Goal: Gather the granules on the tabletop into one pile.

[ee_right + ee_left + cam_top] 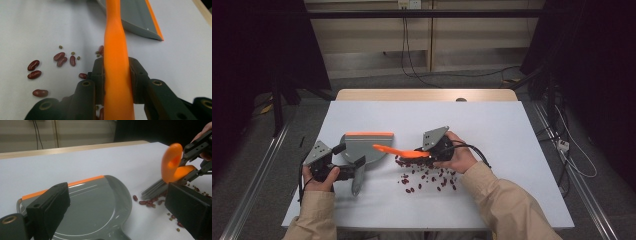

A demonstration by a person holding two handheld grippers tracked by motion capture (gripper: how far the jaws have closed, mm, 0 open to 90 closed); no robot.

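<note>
My right gripper [116, 75] clamps the orange brush [115, 50] over the beans [427, 176], my left gripper [347, 172] holds the dustpan [362, 147] handle, and a hard sweep may scatter beans past its side.

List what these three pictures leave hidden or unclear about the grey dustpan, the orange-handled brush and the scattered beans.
- Grey plastic dustpan: the left gripper view's black jaws cover its handle, so the grip is unclear.
- Orange-handled brush: its bristles lie beneath the handle in the right gripper view.
- Small greenish beans: too small to identify.
- Red kidney beans: the right hand covers some in the high view.
</note>
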